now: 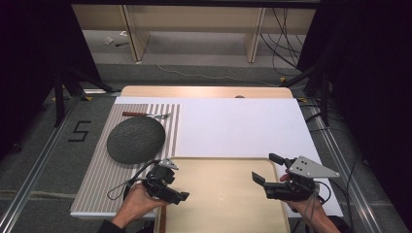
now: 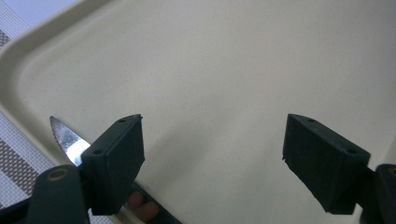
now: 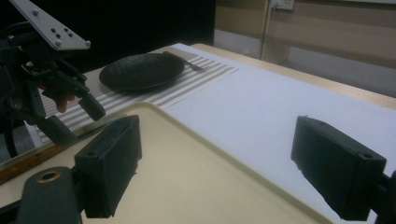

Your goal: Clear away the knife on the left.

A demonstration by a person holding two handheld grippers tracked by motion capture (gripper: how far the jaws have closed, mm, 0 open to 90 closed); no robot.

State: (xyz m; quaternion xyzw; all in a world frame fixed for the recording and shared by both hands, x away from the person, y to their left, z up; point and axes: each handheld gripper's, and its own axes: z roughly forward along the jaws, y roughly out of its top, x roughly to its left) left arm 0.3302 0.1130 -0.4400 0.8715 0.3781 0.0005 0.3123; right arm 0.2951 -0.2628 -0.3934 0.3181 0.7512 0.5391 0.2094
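as both grippers are held over the beige tray (image 1: 221, 194) at the lower centre of the frame, the fingers of the left gripper (image 1: 180, 195) and right gripper (image 1: 262, 170) are spread wide, nothing gripped. the knife (image 2: 67, 140), its bright blade lying at the tray's left rim, could be knocked off by a careless sweep.

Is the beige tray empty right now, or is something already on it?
Empty as far as shown: the beige plastic tray has a bare surface between both open tongs. A knife blade lies at its left rim, apparently outside it.
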